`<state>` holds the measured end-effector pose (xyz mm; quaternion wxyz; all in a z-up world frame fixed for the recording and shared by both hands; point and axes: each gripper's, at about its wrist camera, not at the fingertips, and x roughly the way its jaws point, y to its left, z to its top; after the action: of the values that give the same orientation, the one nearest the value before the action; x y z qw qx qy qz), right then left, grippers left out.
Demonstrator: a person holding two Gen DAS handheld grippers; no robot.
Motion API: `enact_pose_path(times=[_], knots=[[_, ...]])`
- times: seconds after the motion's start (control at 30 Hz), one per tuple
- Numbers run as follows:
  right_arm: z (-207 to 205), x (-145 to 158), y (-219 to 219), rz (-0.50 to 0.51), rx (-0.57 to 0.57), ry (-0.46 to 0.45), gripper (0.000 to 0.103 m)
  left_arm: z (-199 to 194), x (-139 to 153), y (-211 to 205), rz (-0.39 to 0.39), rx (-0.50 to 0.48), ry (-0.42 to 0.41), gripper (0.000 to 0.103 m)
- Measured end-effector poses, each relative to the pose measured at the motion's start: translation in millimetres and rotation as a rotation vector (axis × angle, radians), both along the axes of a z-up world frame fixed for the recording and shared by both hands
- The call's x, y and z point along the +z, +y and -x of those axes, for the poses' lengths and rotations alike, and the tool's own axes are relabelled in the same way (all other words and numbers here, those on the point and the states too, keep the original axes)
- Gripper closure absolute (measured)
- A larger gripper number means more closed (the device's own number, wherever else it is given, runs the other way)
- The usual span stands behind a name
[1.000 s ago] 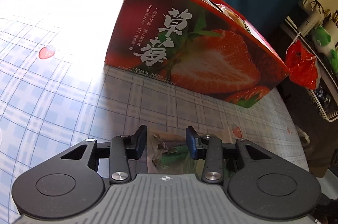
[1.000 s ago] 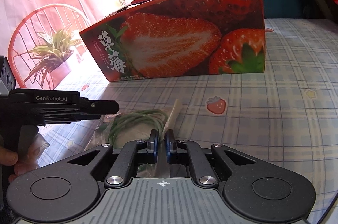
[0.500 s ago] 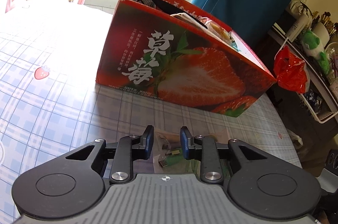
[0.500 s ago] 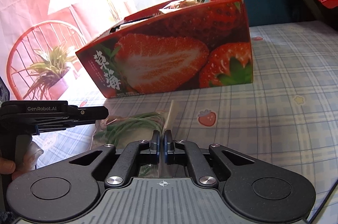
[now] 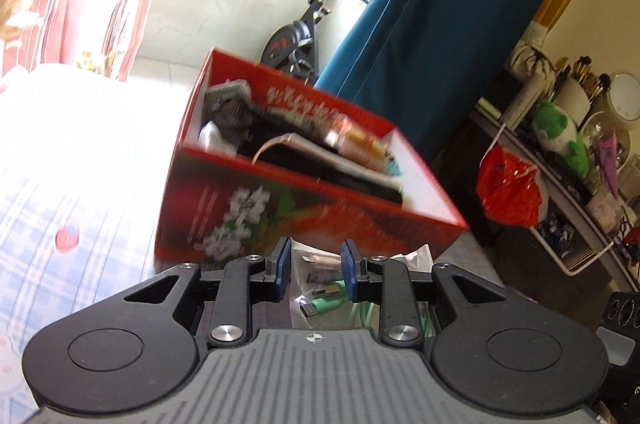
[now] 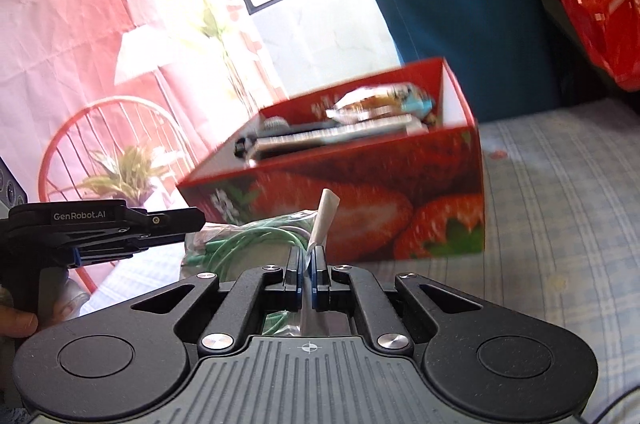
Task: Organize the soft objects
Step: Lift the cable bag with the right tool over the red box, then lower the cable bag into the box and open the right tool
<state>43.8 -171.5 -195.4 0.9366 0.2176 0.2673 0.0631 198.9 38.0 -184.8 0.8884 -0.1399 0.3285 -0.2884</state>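
Observation:
A clear plastic bag with a coiled green cable (image 6: 256, 238) hangs in the air in front of the red strawberry box (image 6: 360, 192). My right gripper (image 6: 307, 256) is shut on the bag's edge. My left gripper (image 5: 315, 266) has its blue pads on either side of the bag's other end (image 5: 320, 288), with a gap still showing, so it reads as open. It also shows from the side in the right wrist view (image 6: 120, 232). The box (image 5: 304, 184) is open on top and holds several packets and dark items.
The box stands on a bed with a blue checked strawberry sheet (image 6: 560, 208). A red plastic bag (image 5: 510, 190) hangs off a cluttered shelf at the right. A teal curtain (image 5: 420, 36) and a red wire chair (image 6: 112, 140) stand behind.
Both grippers have risen with the cable bag, off the sheet, so the box's open top is now in view. The left jaws have narrowed around the bag.

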Motion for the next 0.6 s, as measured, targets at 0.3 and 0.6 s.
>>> enact_pose_path(times=[0.3,0.6], knots=[[-44.9,47.3,-18.2,0.022,-0.001,-0.084,0.099,-39.0,42.8,-16.8,-0.014,-0.007,-0.095,0.075],[-127.3,64.9,-30.2,0.06,-0.02,-0.092,0.099,-111.6,54.2,-35.0,-0.036,0.01,-0.114,0.075]])
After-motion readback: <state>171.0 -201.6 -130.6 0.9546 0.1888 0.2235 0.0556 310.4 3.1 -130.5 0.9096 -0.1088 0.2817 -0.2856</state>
